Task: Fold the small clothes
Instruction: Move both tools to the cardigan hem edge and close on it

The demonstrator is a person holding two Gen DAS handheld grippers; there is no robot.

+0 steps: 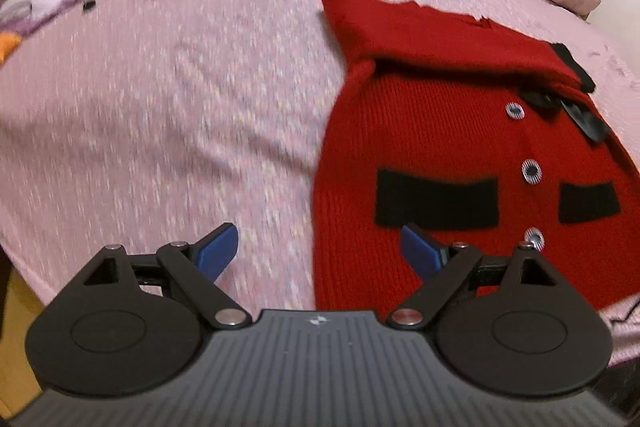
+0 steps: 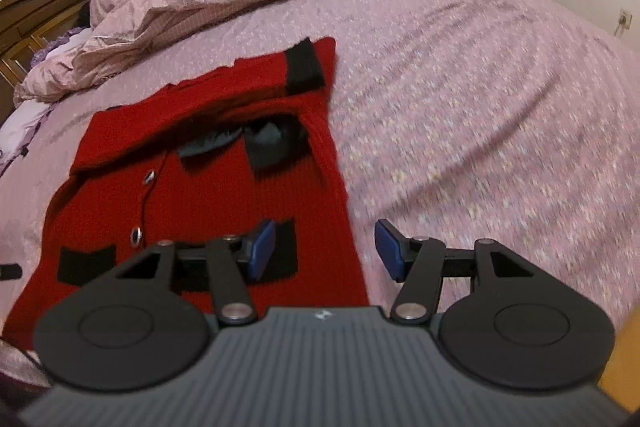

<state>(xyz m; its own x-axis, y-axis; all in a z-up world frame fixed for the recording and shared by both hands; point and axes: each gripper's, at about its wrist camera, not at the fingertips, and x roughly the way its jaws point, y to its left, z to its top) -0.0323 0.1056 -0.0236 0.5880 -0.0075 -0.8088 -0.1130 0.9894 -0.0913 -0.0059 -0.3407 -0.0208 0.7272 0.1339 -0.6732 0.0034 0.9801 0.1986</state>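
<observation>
So the little red knit cardigan (image 1: 460,155) is lying flat on the bed (image 1: 180,107), buttons up, with both sleeves already folded across the chest, one cuff (image 2: 304,67) sitting on top near the far corner. Looks to me like the sleeve step is done and the bottom-to-top fold is what's in hand. The left gripper (image 1: 320,251) has its jaws wide open with nothing between them; the cardigan's left edge runs up right between them, so one blue pad hovers over red knit and the other over bare sheet. The right gripper (image 2: 324,251) has its jaws open too, about halfway, also empty, and it straddles the cardigan's right edge the same way, with the near black pocket patch (image 2: 280,247) just behind its inner pad. Neither seems to be touching fabric, though it's blurry down there. My guess for the next move: drop both onto the hem corners just below the jaws, pinch through all the layers, and carry the hem up toward the collar evenly so it doesn't skew.
</observation>
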